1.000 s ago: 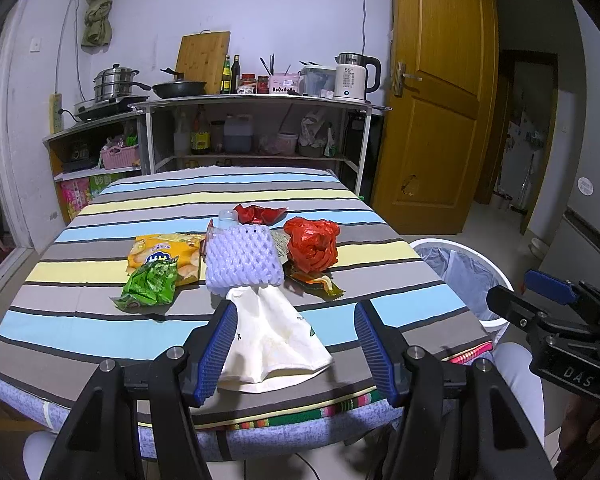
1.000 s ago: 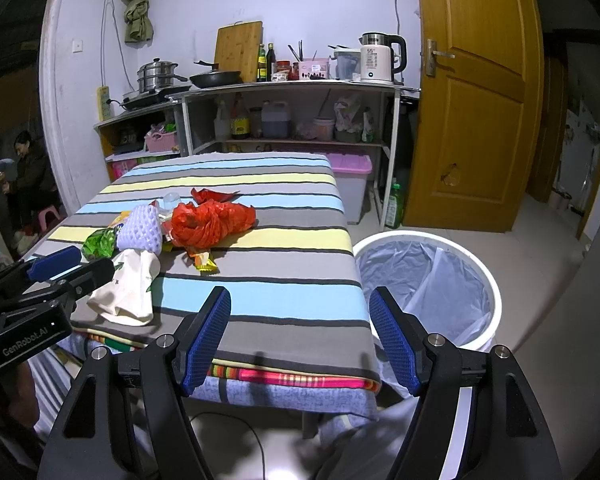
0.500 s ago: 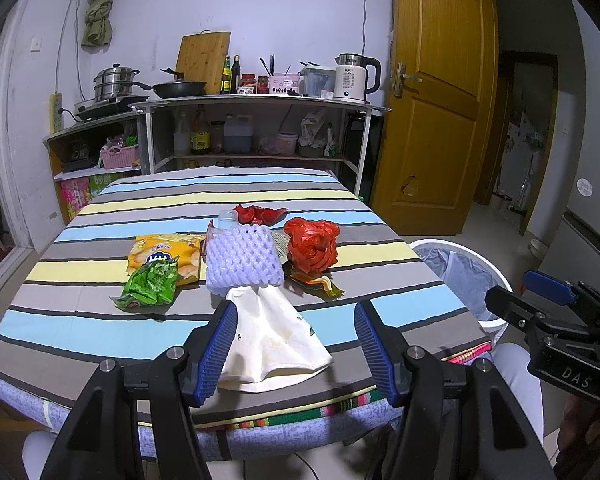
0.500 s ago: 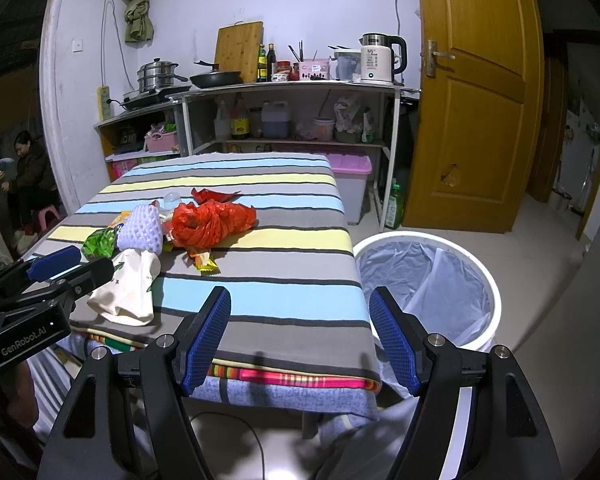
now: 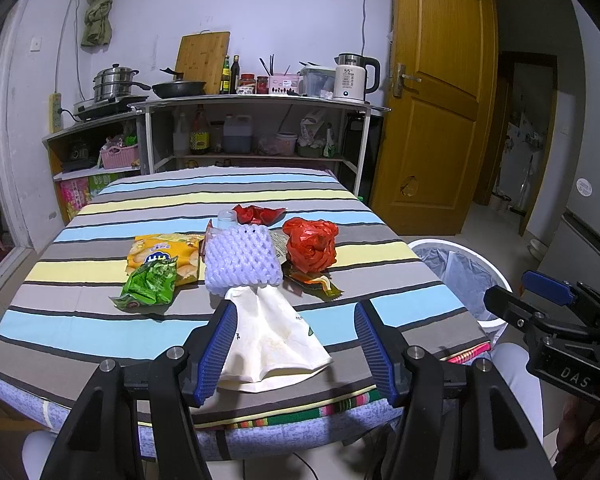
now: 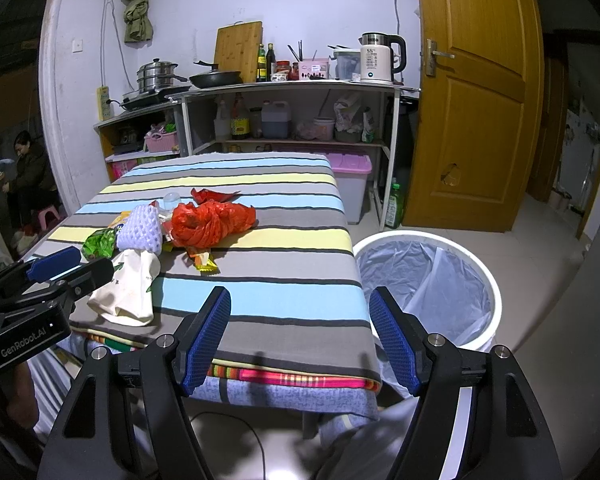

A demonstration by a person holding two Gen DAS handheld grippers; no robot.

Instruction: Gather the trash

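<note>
Trash lies on a striped table (image 5: 80,320): a white paper bag (image 5: 274,340), a purple foam net (image 5: 240,260), a red plastic bag (image 5: 310,250), a green wrapper (image 5: 150,284), a yellow snack bag (image 5: 160,252), a red wrapper (image 5: 258,213). My left gripper (image 5: 296,344) is open, above the table's near edge, jaws either side of the paper bag. My right gripper (image 6: 300,336) is open and empty above the table's near right corner. A white bin (image 6: 428,280) with a liner stands right of the table.
A shelf unit (image 5: 256,100) with pots, bottles and a kettle (image 5: 354,78) stands against the far wall. A wooden door (image 5: 440,100) is at the right. The bin also shows in the left wrist view (image 5: 458,268). A pink-lidded box (image 6: 350,184) sits behind the table.
</note>
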